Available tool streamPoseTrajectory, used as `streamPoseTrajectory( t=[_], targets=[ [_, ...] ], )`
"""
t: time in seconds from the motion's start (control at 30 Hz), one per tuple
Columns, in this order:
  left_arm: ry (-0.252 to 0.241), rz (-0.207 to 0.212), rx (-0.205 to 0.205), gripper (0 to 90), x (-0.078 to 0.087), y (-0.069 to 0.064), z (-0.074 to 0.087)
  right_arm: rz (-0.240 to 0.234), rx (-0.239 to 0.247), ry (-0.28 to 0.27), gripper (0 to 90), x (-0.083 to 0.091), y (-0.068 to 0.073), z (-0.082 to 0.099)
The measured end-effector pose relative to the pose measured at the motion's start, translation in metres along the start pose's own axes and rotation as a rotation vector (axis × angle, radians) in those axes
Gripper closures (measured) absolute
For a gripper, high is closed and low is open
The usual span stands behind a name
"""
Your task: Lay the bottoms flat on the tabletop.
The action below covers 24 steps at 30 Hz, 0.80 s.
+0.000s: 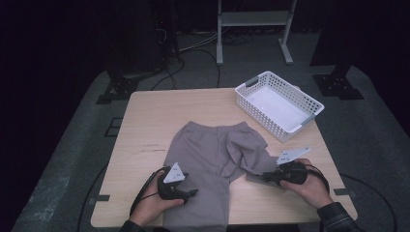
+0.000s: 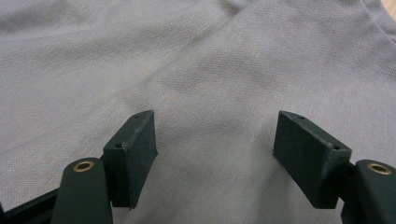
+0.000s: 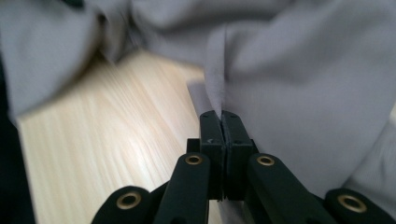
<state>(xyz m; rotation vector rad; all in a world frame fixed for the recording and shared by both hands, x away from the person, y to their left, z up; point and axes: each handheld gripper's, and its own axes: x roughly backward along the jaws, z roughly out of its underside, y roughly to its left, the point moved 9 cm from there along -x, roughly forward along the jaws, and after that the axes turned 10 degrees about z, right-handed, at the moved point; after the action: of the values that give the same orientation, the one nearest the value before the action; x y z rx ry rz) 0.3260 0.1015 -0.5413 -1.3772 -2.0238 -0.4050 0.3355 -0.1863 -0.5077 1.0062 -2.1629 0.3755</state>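
Note:
Grey trousers (image 1: 212, 159) lie flat on the wooden table (image 1: 145, 125), one leg folded and rumpled toward the right. My left gripper (image 1: 193, 192) rests on the near trouser leg with its jaws apart; in the left gripper view the pads (image 2: 135, 154) stand wide over the grey cloth (image 2: 210, 93) with nothing pinched. My right gripper (image 1: 265, 176) sits at the right edge of the trousers. Its jaws (image 3: 223, 122) are pressed together on a thin fold of the grey fabric (image 3: 217, 79).
A white perforated basket (image 1: 278, 104) stands at the table's back right corner. Dark stands, cables and a white frame (image 1: 254, 29) lie on the floor beyond the table. Bare wood shows at the table's left and front right.

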Motion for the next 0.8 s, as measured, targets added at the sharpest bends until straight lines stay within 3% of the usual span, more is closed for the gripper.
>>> streamPoseTrajectory(
  t=[0.2, 0.4, 0.6, 0.8],
  targets=[
    [0.000, -0.001, 0.000, 28.6, 0.000, 0.000, 0.000, 0.008, 0.013, -0.121, 88.5, 0.007, 0.008, -0.045],
    [-0.004, 0.000, 0.000, 28.6, 0.000, 0.000, 0.000, 0.023, 0.040, -0.233, 88.5, 0.008, 0.025, -0.100],
    [-0.003, 0.001, -0.004, 28.6, 0.000, 0.000, 0.000, 0.040, 0.085, -0.251, 88.4, -0.016, 0.049, -0.142],
    [-0.011, 0.004, 0.001, 28.6, 0.000, 0.000, -0.001, -0.016, 0.112, -0.260, 88.3, -0.041, 0.081, -0.170]
  ],
)
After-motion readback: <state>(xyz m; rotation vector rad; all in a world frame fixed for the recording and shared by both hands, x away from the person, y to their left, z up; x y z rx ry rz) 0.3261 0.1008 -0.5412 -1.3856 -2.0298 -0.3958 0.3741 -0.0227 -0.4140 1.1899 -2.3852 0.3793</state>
